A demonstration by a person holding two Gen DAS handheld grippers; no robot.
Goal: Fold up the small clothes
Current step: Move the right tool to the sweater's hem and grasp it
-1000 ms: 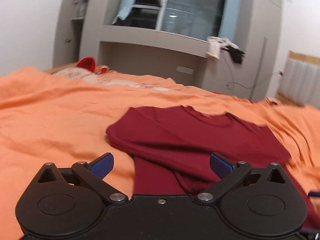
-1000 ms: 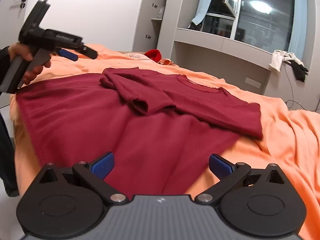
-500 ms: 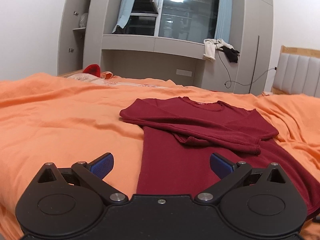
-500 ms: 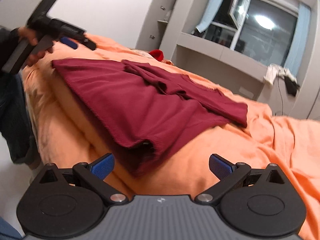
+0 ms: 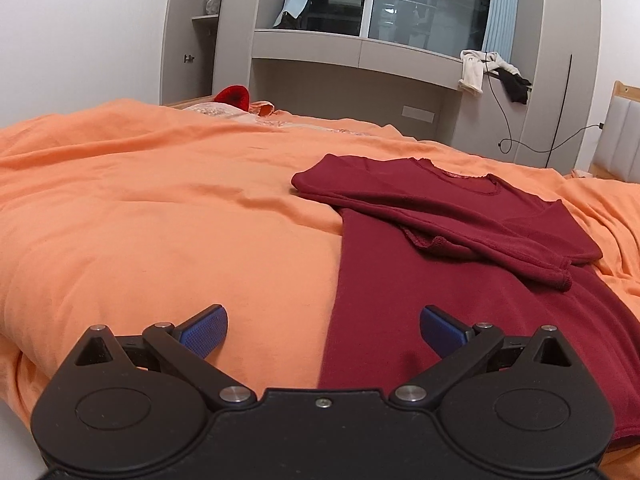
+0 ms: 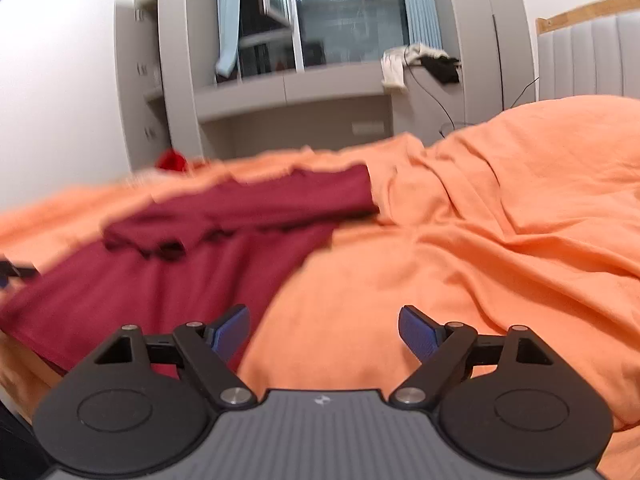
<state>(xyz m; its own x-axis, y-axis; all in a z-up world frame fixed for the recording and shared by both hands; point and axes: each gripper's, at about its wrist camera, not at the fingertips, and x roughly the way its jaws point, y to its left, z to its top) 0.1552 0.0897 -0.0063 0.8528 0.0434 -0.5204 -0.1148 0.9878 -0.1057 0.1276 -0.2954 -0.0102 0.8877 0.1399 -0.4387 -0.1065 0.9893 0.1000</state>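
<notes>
A dark red long-sleeved shirt [image 5: 460, 280] lies flat on the orange bedspread [image 5: 160, 208], its sleeves folded across the chest. My left gripper [image 5: 323, 330] hovers open over the shirt's near left corner, the hem edge between its blue pads [image 5: 204, 330], nothing pinched. In the blurred right wrist view the same shirt [image 6: 192, 256] fills the left half. My right gripper [image 6: 324, 330] is over the shirt's right edge; its jaws are closing, wide apart, with only bedspread [image 6: 480, 240] and the shirt's edge under them. The left gripper's tip shows at that view's far left.
Red and orange clothes [image 5: 234, 96] lie at the bed's far side. A grey cabinet with a window [image 5: 400, 20] stands behind, with garments [image 5: 492, 72] and a cable hanging from its ledge. A padded headboard [image 6: 588, 56] is on the right. The bed edge runs just under both grippers.
The left gripper drew back to the shirt's near left corner. The right gripper swung right and rolled level, from over the shirt to its right edge, its jaws narrowing slightly.
</notes>
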